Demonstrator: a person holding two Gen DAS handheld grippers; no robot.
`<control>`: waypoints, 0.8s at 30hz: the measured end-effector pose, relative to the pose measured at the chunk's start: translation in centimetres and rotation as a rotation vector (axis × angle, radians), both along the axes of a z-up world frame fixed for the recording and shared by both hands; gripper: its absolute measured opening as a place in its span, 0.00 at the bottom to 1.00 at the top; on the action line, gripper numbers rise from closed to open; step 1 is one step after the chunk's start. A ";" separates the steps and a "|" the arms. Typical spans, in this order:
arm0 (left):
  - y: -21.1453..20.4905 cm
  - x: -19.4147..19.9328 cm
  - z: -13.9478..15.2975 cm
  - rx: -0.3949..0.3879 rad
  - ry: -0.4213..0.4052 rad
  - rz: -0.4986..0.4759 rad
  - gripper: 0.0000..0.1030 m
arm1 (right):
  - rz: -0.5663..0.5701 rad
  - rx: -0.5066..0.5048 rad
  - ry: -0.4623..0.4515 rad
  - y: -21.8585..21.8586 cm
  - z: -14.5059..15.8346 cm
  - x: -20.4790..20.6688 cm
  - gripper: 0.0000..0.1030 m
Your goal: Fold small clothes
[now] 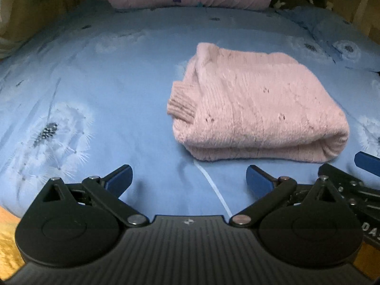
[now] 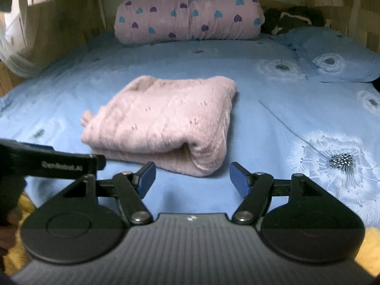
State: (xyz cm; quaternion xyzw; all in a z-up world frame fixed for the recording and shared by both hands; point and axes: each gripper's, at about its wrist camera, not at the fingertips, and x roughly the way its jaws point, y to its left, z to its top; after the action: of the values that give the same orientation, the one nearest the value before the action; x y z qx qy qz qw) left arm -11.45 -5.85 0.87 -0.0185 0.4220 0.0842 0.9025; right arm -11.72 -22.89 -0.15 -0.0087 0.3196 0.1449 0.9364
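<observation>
Sweater: the pink knit sweater (image 1: 256, 109) is lying folded into a compact bundle on the blue bedsheet (image 1: 106, 76), toward the middle of the bed, with its rounded fold edge facing the grippers.
Fold quality: the layers are sitting stacked and fairly even; a ribbed cuff (image 1: 181, 105) is poking out at the bundle's left side in the left wrist view.
Left gripper: the left gripper (image 1: 188, 180) is hanging just short of the sweater with its fingers spread wide and nothing between them.
Right gripper: the right gripper (image 2: 192, 178) is hovering near the bundle's front corner, fingers moderately apart, gripping nothing and touching no cloth.
Work done: judging by the bundle, the folding of this garment is looking essentially complete.
Work left: possibly tucking in the cuff or squaring the edges; no other unfolded small clothes are showing in either view.
Surroundings: a heart-print quilt roll (image 2: 190, 11) is resting at the far end of the bed, well apart from the sweater.
</observation>
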 end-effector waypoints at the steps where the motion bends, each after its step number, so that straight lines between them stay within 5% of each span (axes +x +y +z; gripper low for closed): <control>1: 0.0 0.1 -0.3 0.004 0.006 -0.003 1.00 | -0.003 -0.013 0.000 0.2 -0.4 0.1 0.69; 9: -0.4 0.5 -1.9 0.017 0.020 -0.008 1.00 | -0.048 -0.035 0.022 0.4 -3.1 0.7 0.69; 24: -0.3 0.3 -2.2 0.012 0.002 -0.001 1.00 | -0.052 -0.027 -0.007 0.5 -3.8 0.2 0.70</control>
State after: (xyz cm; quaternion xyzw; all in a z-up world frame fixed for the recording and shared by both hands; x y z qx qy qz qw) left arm -11.20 -6.19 -1.31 -0.0130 0.4223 0.0863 0.9022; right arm -11.52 -22.38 -3.93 -0.0136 0.3186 0.1162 0.9407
